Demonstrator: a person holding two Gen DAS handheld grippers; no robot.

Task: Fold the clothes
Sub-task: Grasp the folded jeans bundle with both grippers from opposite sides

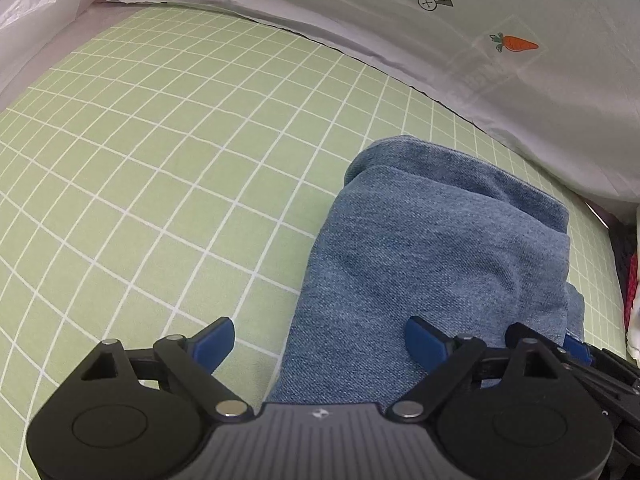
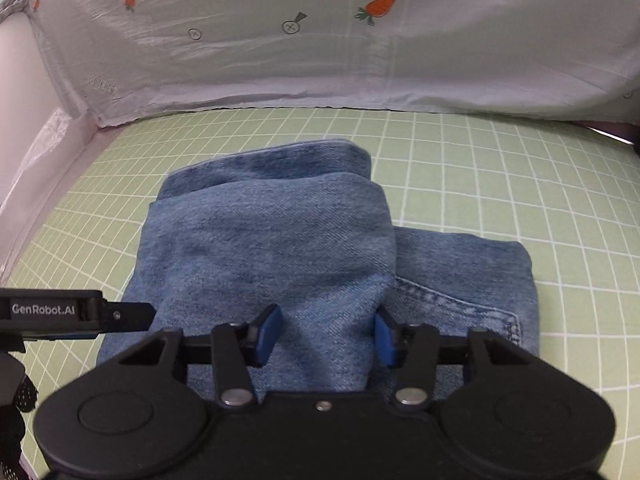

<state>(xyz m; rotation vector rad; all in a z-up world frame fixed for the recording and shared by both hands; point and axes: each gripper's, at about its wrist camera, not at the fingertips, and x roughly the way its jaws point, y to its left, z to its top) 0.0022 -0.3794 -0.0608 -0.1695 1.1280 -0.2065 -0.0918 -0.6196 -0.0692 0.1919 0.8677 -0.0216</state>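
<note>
A pair of blue jeans (image 2: 280, 248) lies folded in layers on the green grid mat (image 2: 500, 184); a back pocket seam shows at its right side. My right gripper (image 2: 326, 334) is open, its blue pads either side of the near end of the top fold, holding nothing. My left gripper (image 1: 320, 340) is open over the jeans' left edge (image 1: 420, 248), one pad over the mat, one over the denim. The left gripper's body also shows at the left of the right wrist view (image 2: 76, 314).
A white sheet with carrot prints (image 2: 320, 40) hangs along the mat's far edge (image 1: 440, 8). A pale wall with plastic film (image 1: 36, 12) bounds the left side. Dark and red items (image 1: 630, 276) sit at the far right.
</note>
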